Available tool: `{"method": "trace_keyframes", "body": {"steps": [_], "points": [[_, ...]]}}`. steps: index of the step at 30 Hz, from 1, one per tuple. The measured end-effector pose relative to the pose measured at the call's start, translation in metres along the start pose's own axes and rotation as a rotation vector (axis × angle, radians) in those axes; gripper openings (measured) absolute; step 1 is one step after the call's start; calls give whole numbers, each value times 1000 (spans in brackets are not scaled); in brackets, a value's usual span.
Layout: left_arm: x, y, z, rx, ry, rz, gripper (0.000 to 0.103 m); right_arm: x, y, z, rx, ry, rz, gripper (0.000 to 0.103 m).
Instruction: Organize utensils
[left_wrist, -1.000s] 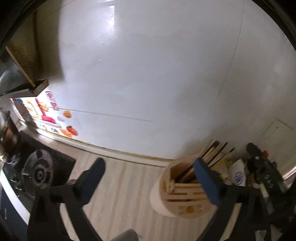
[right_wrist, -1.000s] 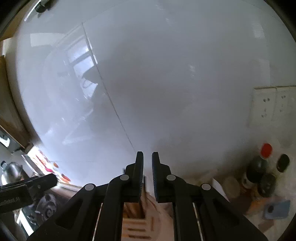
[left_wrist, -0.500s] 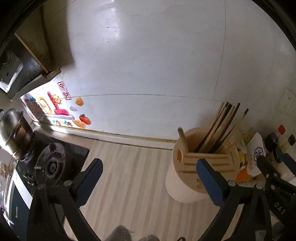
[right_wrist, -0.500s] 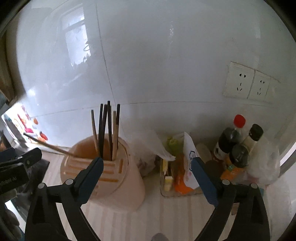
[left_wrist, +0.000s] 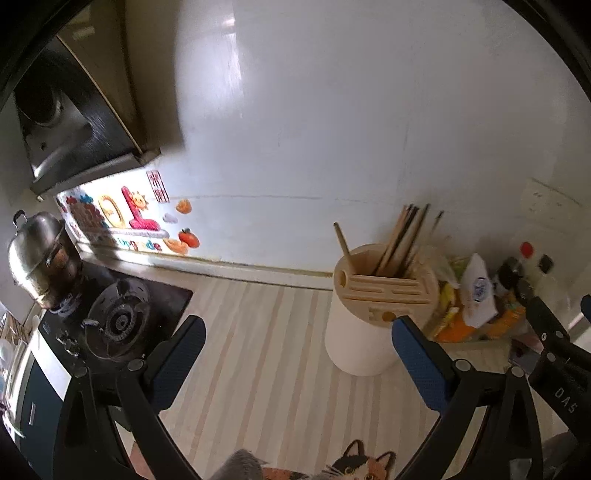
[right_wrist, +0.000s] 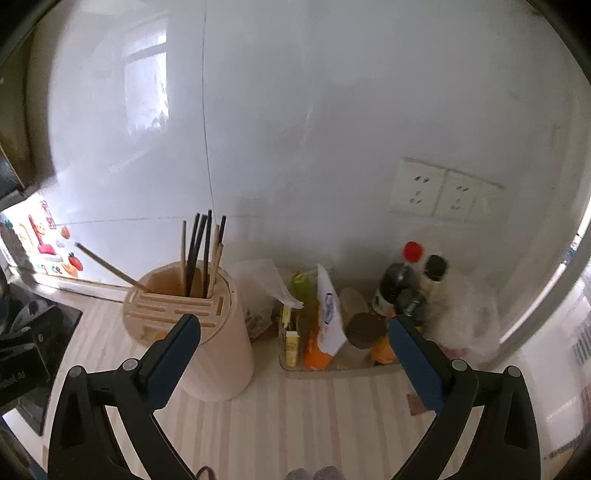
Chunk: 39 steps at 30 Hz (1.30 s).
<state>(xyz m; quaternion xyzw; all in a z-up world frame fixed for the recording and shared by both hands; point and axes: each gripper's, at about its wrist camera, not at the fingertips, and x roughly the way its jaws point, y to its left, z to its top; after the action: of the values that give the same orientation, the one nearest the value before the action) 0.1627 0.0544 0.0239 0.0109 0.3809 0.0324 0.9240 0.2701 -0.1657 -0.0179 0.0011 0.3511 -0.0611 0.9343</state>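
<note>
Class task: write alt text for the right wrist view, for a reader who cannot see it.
A beige utensil holder full of upright chopsticks stands on a striped counter against a white wall. The right tool, its jaws opening with nothing between them, frames it from below. To the holder's right, a tray holds packets and dark bottles.

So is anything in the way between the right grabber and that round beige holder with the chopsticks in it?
Nothing visible is. The right gripper, jaws opening and empty, has only bare striped countertop between it and the round beige utensil holder. The clear tray of sauce bottles stands beside the holder, off to the right.
</note>
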Motion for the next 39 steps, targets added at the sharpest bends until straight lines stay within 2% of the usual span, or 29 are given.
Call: {"method": "trace_keyframes", "body": {"steps": [11,20,27,39], "points": [[-92,32,-35,32,-83,-70,103,-126,-5,-22,48,-84,-35,103],[-141,47,-54,41,-126,-91,103,-205,3,-45,56,-134,-37,103],[-153,50,-62,29,-132,-100,103,-233,5,-55,60,-148,-38,103],[-151,50,-65,29,-132,-80,103,-233,3,-57,52,-143,-38,103]]}}
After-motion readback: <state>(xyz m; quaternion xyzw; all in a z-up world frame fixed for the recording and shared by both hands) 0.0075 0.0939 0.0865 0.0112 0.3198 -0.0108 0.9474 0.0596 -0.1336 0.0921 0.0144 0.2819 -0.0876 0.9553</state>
